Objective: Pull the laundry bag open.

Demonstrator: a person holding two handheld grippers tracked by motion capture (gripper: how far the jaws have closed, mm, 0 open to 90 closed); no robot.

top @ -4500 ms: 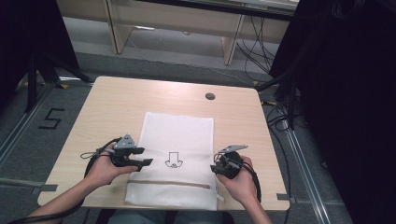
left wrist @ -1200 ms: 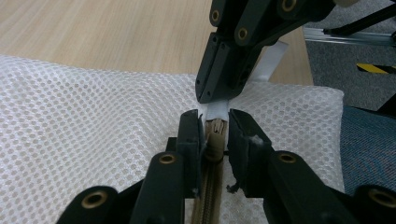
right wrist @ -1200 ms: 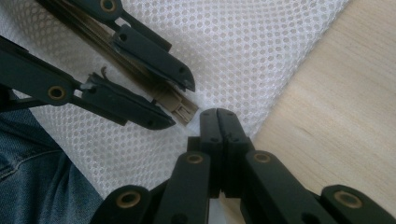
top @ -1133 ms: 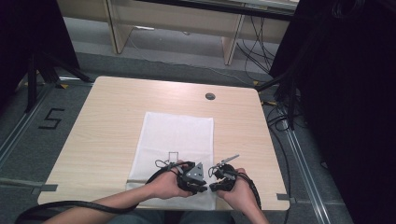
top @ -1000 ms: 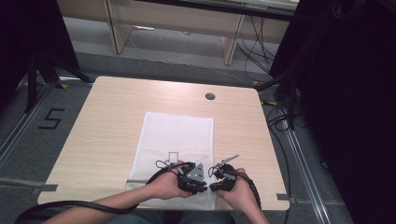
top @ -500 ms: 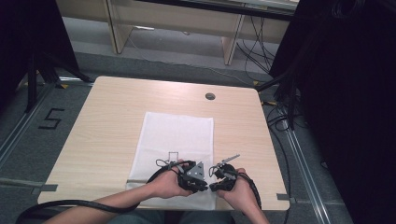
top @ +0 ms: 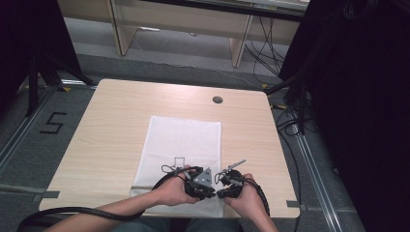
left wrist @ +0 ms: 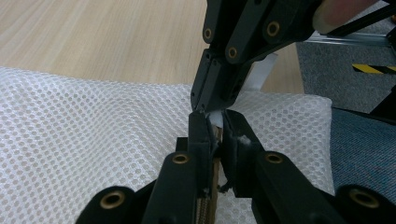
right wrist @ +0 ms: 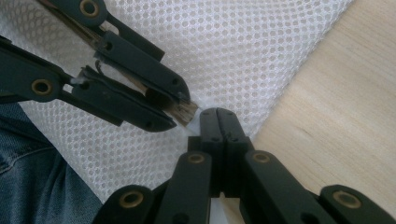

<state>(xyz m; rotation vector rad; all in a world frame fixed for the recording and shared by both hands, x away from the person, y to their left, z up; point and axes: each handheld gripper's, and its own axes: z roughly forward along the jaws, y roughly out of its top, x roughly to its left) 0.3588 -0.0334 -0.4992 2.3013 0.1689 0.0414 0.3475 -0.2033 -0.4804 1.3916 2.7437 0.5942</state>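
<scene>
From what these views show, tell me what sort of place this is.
Probably a lab or recording workspace, not a home: a plain wooden table with a cable grommet hole, loose cables on the floor, a taped number 5 beside it, and black curtains around it.

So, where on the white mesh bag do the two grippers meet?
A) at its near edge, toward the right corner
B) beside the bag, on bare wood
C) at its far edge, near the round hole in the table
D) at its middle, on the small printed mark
A: in the high view the left gripper and right gripper sit tip to tip at the near right part of the white mesh bag, both closed on its edge.
</scene>
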